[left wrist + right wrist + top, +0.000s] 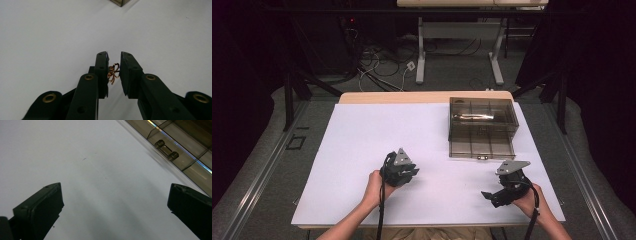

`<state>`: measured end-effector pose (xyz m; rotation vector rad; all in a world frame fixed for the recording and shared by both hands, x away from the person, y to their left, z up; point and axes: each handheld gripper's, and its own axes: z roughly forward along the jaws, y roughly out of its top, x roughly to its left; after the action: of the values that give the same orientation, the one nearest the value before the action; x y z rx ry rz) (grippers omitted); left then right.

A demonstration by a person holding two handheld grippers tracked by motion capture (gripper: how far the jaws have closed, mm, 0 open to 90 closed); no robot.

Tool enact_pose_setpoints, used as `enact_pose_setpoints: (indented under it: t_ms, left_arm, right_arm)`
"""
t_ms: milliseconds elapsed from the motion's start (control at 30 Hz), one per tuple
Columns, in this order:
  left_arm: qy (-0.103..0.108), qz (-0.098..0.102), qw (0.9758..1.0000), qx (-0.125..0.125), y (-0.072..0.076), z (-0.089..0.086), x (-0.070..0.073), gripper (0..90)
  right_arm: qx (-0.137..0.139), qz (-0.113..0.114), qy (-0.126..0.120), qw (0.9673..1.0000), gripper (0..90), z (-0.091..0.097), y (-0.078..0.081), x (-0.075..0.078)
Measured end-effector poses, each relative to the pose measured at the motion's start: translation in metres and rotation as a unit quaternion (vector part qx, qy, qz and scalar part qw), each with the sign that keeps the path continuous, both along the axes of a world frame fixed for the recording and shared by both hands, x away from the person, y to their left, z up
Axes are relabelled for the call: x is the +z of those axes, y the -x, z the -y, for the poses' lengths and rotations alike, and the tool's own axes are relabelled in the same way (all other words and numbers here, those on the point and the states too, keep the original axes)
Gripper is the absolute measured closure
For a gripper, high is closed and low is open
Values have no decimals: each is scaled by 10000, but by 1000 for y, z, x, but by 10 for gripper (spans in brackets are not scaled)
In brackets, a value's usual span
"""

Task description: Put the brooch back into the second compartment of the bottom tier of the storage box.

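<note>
A white sheet covers the desk (pixel 362 165), its wooden edge showing at the far side; cables lie on the grey floor (pixel 382 70) beyond. The left gripper (pixel 114 58) pinches a small gold brooch (pixel 113 73) above the sheet. The right gripper (pixel 115 195) hangs spread wide near the smoky plastic box (pixel 482 127)

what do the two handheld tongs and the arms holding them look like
Both the left tongs and the right tongs are black, each topped by a grey three-cornered plate and trailing a black cable along the forearm. Close up, the left tongs show brass-coloured rivets at their joints. The forearms are bare, with no sleeves in sight.
</note>
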<state>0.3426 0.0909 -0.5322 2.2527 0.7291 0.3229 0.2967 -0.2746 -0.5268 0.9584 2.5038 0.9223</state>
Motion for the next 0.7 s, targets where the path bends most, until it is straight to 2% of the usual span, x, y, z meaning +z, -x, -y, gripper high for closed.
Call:
enact_pose_setpoints:
  t_ms: [267,700]
  left_arm:
    - [31,12,9999,-158,0,18,-1,766]
    - [18,-93,9991,-403,-1,40,-7,765]
  right_arm:
    - [14,-7,-10,10000,0,0,0,0]
    - [18,-10,-13,10000,0,0,0,0]
